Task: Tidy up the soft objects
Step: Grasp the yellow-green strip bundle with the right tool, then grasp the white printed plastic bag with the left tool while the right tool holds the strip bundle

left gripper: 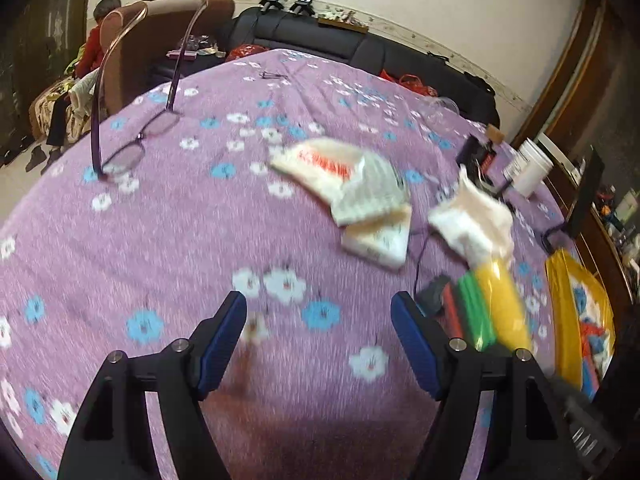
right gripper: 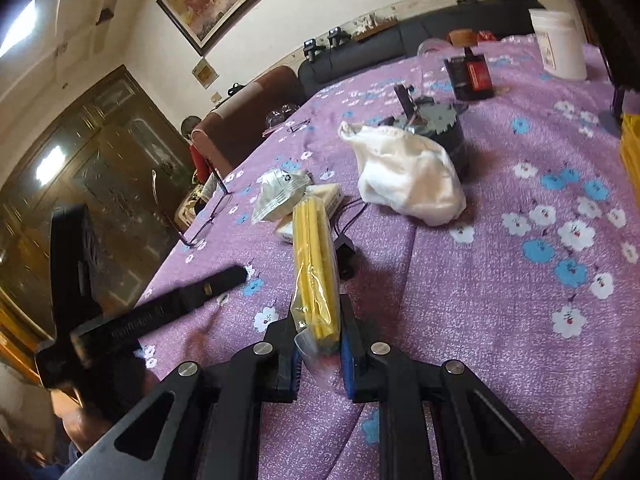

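My right gripper (right gripper: 318,344) is shut on a clear packet of yellow, green and red strips (right gripper: 314,260), holding it above the purple flowered cloth (right gripper: 500,320). The packet also shows in the left wrist view (left gripper: 486,308). A crumpled white cloth (right gripper: 408,174) lies beyond it, also in the left wrist view (left gripper: 472,220). White tissue packs (left gripper: 348,184) lie mid-table, also in the right wrist view (right gripper: 280,194). My left gripper (left gripper: 318,316) is open and empty above the cloth, left of the packet.
Purple glasses (left gripper: 128,148) stand at the left. A dark round holder (right gripper: 440,128), a dark bottle (right gripper: 472,72) and a white jar (right gripper: 560,44) stand at the back right. A yellow bag (left gripper: 576,316) lies at the right edge. A black cable (right gripper: 352,216) runs under the packet.
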The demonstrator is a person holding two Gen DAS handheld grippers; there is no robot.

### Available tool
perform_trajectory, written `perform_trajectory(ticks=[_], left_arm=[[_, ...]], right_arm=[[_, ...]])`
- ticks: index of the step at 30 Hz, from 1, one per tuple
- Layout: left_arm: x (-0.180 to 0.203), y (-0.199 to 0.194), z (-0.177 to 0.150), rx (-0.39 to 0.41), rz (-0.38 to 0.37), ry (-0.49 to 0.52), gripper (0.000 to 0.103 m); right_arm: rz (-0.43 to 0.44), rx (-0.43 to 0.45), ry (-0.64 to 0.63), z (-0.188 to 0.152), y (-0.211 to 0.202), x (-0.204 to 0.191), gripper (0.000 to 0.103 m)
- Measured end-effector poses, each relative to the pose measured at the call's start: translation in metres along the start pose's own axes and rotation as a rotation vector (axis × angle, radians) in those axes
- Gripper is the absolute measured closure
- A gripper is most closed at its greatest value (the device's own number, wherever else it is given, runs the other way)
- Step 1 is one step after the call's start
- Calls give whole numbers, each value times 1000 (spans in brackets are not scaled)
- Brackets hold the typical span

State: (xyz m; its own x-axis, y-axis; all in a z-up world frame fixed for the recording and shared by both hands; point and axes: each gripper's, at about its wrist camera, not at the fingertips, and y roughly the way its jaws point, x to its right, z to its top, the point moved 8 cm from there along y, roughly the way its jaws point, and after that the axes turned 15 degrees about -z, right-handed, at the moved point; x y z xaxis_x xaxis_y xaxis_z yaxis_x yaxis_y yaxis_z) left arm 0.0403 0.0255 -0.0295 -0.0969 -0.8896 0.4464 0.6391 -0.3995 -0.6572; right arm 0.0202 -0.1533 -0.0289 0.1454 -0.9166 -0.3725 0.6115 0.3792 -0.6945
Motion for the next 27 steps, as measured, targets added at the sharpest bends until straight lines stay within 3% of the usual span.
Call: perform_trajectory(ticks=[7,11,15,18,27], left_arm=[[-2,21,65,4,-29,-137,29],[-7,59,86,-77,-55,-247,30],[-19,97,84,-194,32,-272,43],[-17,105,86,-195,98,-198,59],[-17,67,49,-150,21,-93,62]], right_arm=[[0,5,0,0,-2,0,85],[5,3,4,-1,-2,0,85],[11,-5,13,0,0,3,85],[15,-7,16,1,1,4,85],[18,-4,18,2,2,6,85]])
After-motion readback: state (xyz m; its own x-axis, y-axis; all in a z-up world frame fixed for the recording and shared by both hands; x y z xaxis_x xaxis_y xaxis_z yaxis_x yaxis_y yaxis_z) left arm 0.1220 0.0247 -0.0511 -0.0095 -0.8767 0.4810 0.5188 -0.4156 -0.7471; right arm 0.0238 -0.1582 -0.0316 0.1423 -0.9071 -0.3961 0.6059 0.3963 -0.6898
